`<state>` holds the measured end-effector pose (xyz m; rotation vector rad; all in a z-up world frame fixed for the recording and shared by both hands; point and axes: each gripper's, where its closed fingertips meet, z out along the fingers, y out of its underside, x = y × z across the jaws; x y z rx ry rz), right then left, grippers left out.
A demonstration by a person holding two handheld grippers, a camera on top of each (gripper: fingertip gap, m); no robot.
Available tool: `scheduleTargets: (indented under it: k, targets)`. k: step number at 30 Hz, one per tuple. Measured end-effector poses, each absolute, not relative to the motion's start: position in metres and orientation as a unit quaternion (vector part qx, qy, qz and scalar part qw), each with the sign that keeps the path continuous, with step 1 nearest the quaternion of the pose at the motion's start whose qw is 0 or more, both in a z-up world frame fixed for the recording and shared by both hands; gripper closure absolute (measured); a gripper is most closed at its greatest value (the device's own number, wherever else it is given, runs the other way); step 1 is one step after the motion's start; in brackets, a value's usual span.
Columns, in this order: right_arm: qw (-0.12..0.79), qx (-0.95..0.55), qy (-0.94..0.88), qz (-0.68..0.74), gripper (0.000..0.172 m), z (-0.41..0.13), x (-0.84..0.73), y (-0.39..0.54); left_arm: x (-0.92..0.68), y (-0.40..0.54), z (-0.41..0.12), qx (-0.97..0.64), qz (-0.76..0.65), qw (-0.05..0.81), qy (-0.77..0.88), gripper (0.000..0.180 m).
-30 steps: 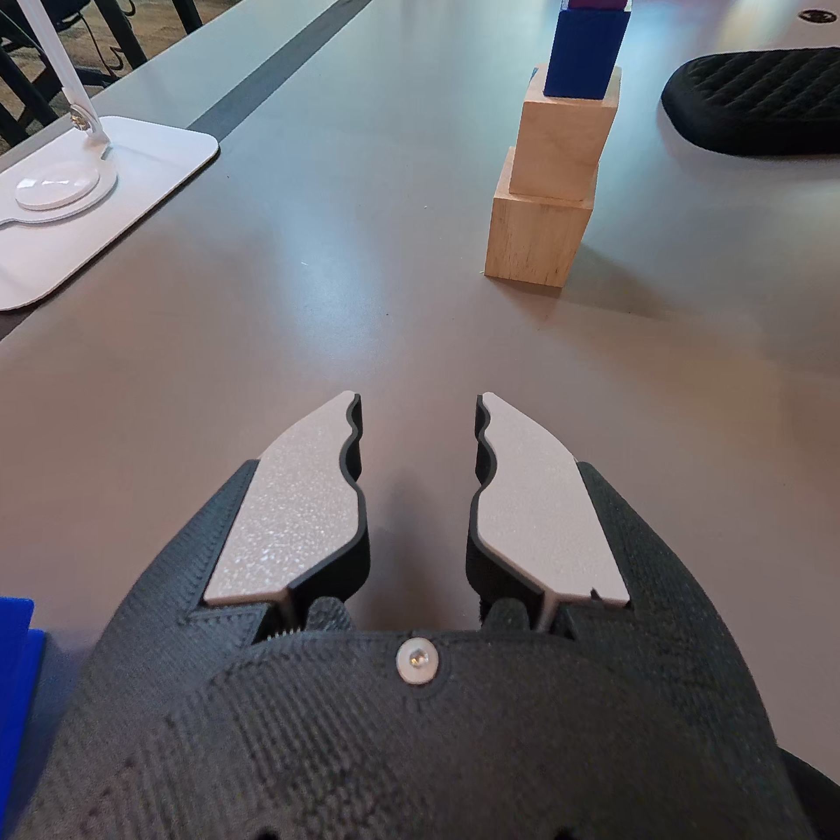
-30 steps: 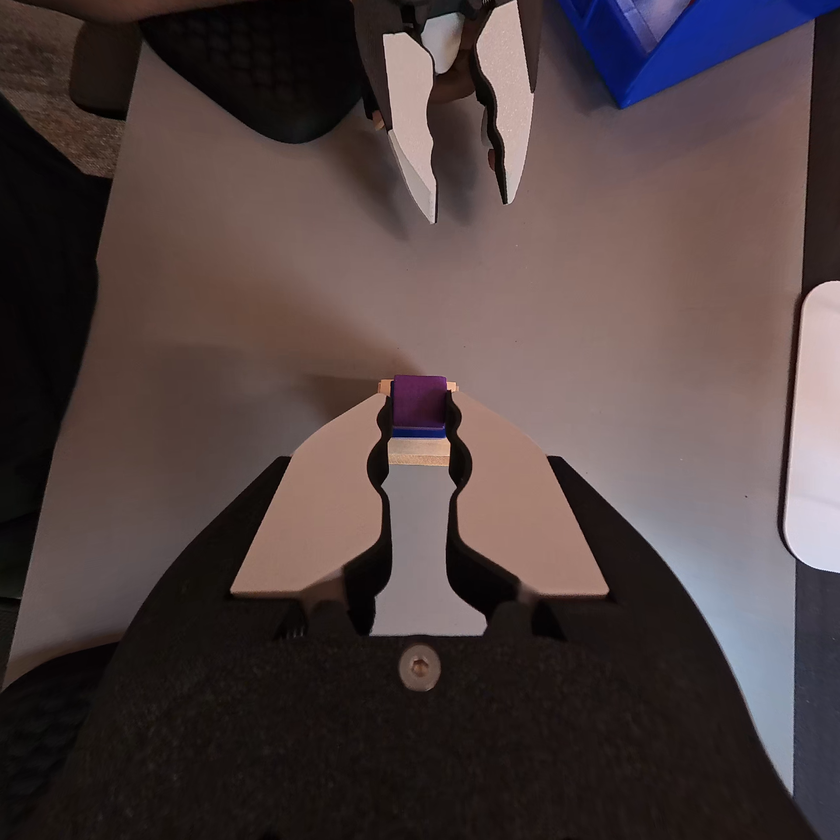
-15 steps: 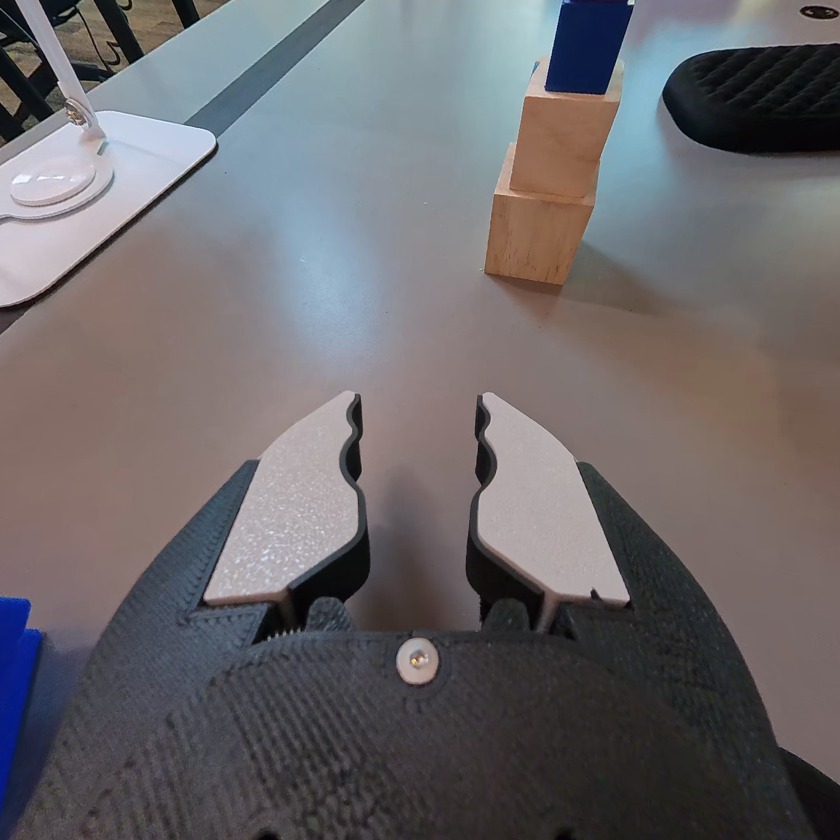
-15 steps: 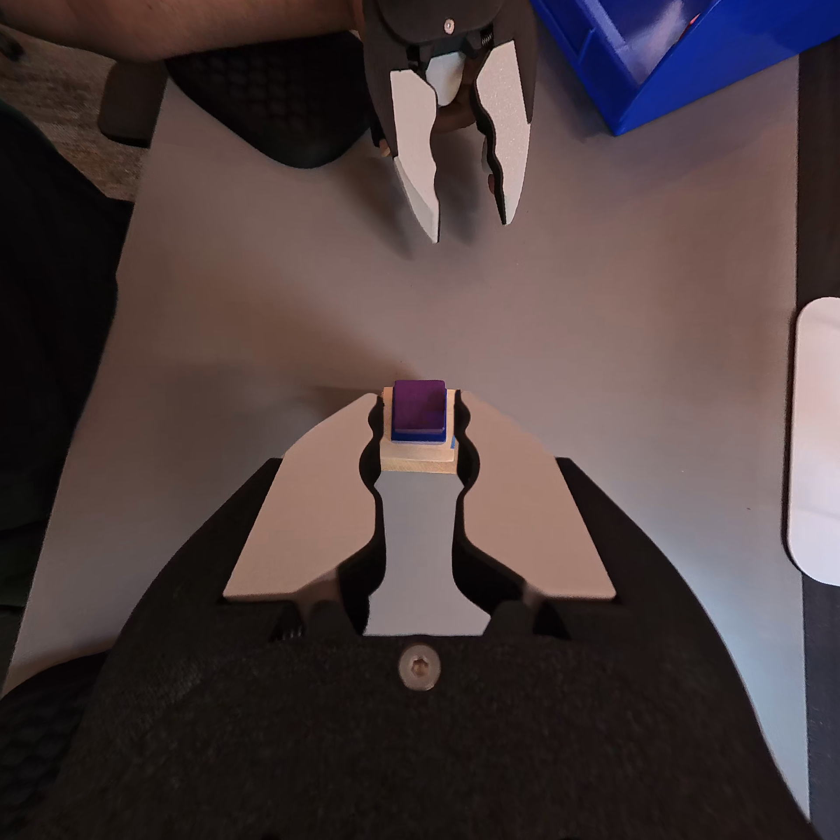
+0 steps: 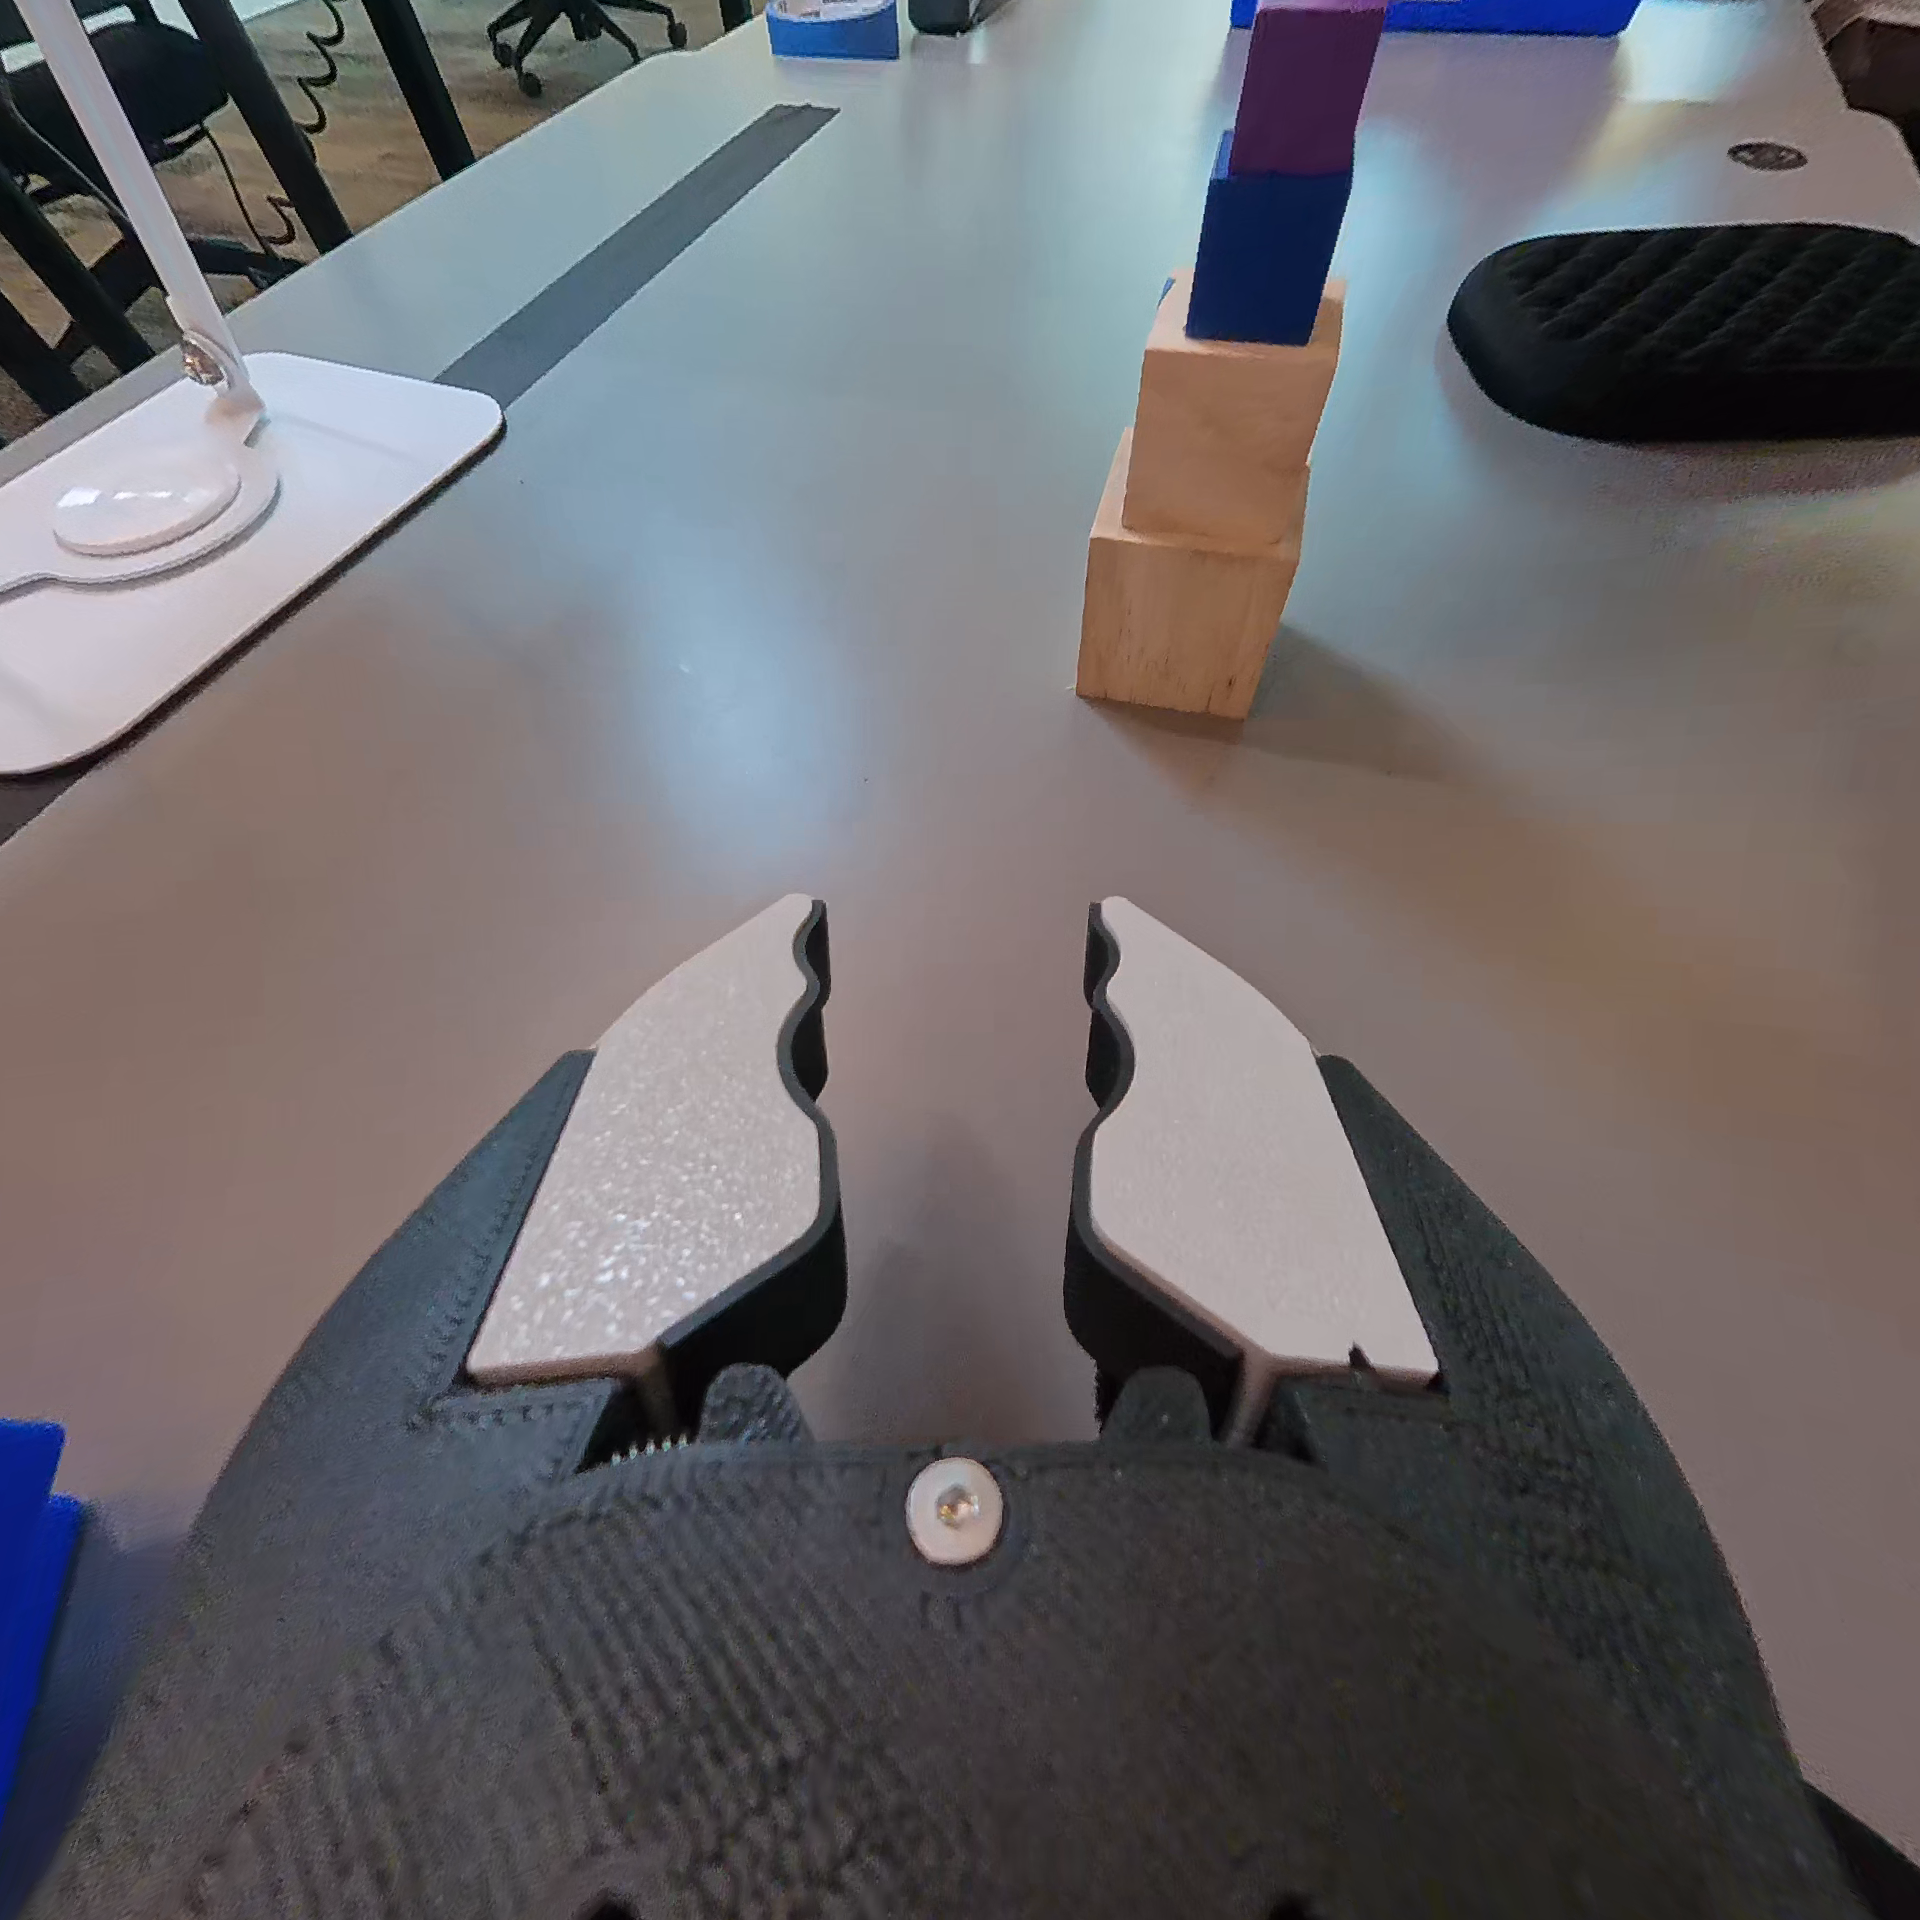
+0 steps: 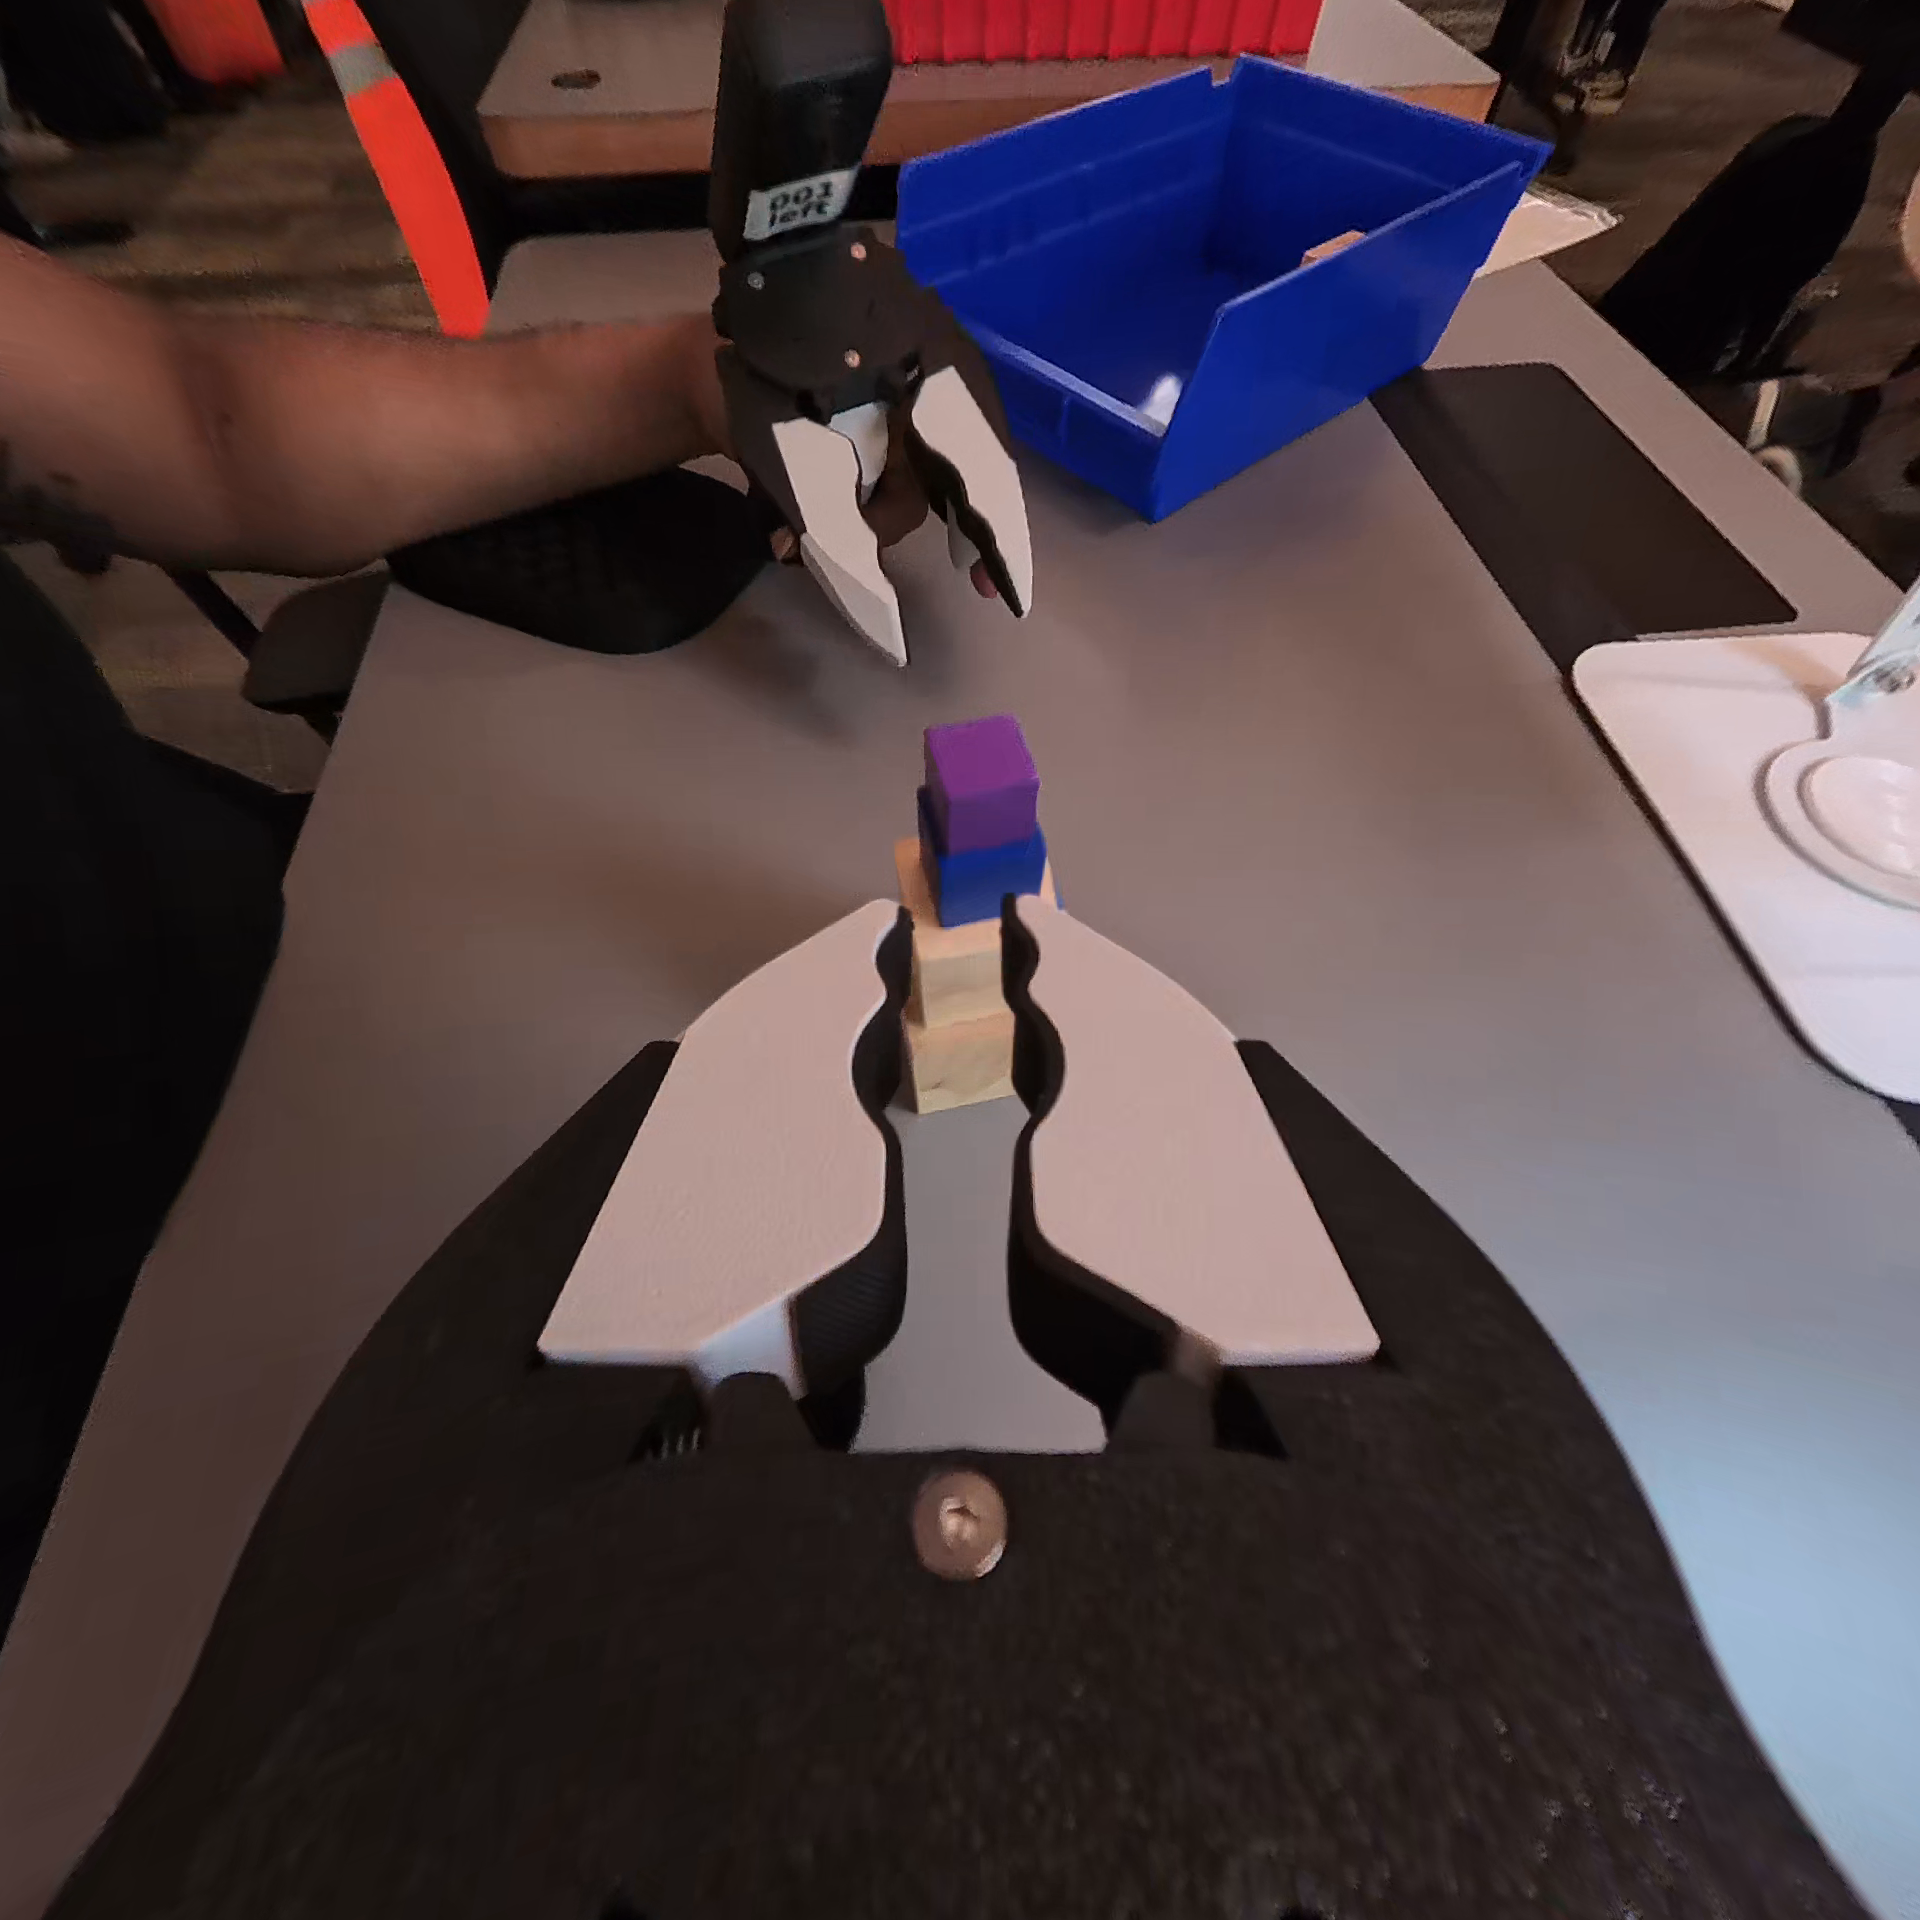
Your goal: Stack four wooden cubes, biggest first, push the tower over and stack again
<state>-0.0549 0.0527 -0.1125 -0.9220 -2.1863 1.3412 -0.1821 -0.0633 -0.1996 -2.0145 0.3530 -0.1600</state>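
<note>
1. Two grippers: the right gripper (image 6: 954, 909) has its fingers a narrow gap apart, gripping nothing, the tower showing beyond them.
2. One tower of four cubes stands on the grey table (image 5: 727, 644): two plain wooden cubes, the large wooden cube (image 5: 1184, 623) under the smaller wooden cube (image 5: 1226, 431), then one blue cube (image 5: 1262, 260), then one purple cube (image 5: 1304, 88).
3. The left gripper (image 6: 956, 629), fingers wide apart and bare, hovers beyond the tower.
4. One blue bin (image 6: 1340, 343) sits farthest.
</note>
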Motion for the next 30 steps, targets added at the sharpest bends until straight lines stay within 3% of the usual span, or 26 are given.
scheduleTargets:
  k: [5, 18, 30]
  targets:
    - [0.212, -0.352, -0.754, 0.512, 0.172, -0.140, -0.038, 0.060, -0.178, -0.061, -0.196, -0.834, -0.076, 0.527, 0.146, 0.133]
    - [0.158, -0.307, -0.773, 0.532, 0.172, -0.179, -0.050, 0.022, -0.173, -0.058, -0.204, -0.839, -0.083, 0.520, 0.141, 0.134]
    - [0.295, -0.394, -0.748, 0.444, 0.172, -0.176, -0.183, 0.053, -0.180, -0.060, -0.202, -0.838, -0.075, 0.522, 0.137, 0.134]
